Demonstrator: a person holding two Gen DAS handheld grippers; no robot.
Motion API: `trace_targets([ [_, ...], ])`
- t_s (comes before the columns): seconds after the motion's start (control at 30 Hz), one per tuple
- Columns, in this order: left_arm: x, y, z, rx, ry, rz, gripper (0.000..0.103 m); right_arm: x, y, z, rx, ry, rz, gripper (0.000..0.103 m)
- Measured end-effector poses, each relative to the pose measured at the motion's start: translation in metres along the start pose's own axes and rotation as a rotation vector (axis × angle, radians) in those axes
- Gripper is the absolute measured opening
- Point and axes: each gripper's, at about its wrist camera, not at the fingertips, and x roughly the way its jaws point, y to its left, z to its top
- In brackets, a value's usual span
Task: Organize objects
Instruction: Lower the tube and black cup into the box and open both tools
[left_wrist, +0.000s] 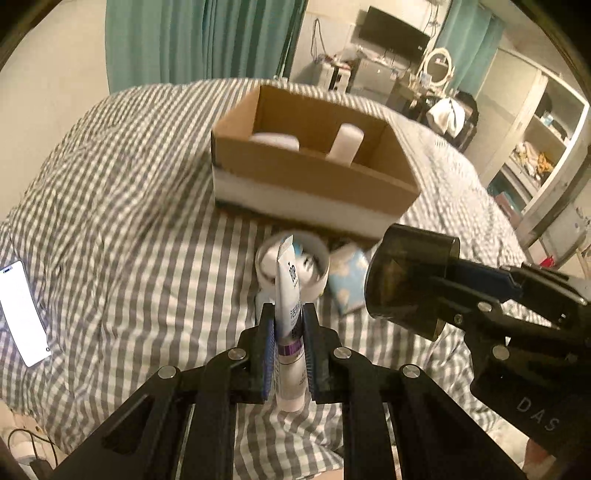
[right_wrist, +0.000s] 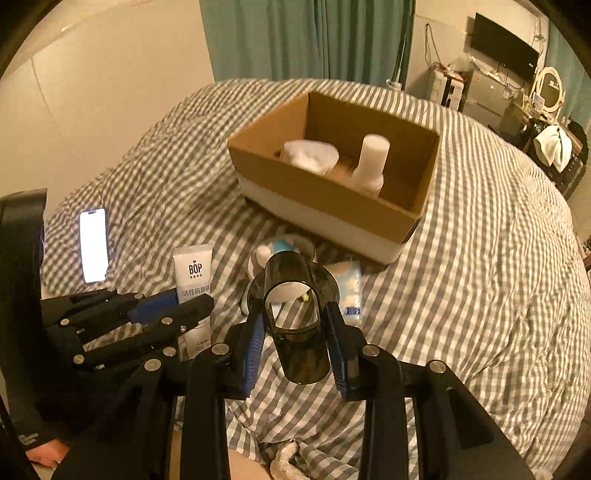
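Observation:
My left gripper (left_wrist: 289, 332) is shut on a white BOP tube (left_wrist: 289, 295), held edge-on above the bed; the tube also shows in the right wrist view (right_wrist: 194, 273). My right gripper (right_wrist: 295, 328) is shut on a dark translucent cup (right_wrist: 297, 325), held on its side; the cup shows in the left wrist view (left_wrist: 406, 280) too. A cardboard box (left_wrist: 314, 173) sits on the bed ahead and holds a white round item (right_wrist: 310, 155) and a white bottle (right_wrist: 371, 162).
A white bowl-like holder (left_wrist: 317, 258) and a blue-and-white pack (right_wrist: 349, 291) lie on the checked bedcover (left_wrist: 129, 221) just before the box. A lit phone (right_wrist: 94, 245) lies at the left. Curtains, shelves and a desk stand beyond the bed.

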Motion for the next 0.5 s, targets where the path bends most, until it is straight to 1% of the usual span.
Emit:
trace_targets([
  [0.03, 0.004, 0.006, 0.006, -0.004, -0.007, -0.002, 0.014, -0.003, -0.001, 0.002, 0.002, -0.008, 0.0, 0.031],
  [0.13, 0.002, 0.009, 0.023, -0.027, -0.019, 0.001, 0.014, -0.015, -0.004, 0.01, 0.013, -0.036, 0.0, 0.031],
  [0.23, -0.007, 0.009, 0.041, -0.04, -0.034, -0.01, 0.014, -0.021, -0.006, 0.024, 0.023, -0.064, 0.011, 0.031],
  [0.37, -0.014, 0.009, 0.074, -0.014, -0.083, -0.026, 0.014, -0.029, -0.008, 0.048, 0.025, -0.101, 0.017, 0.031],
  [0.5, -0.015, 0.006, 0.115, 0.028, -0.135, -0.035, 0.014, -0.035, -0.013, 0.084, 0.021, -0.145, 0.014, 0.03],
])
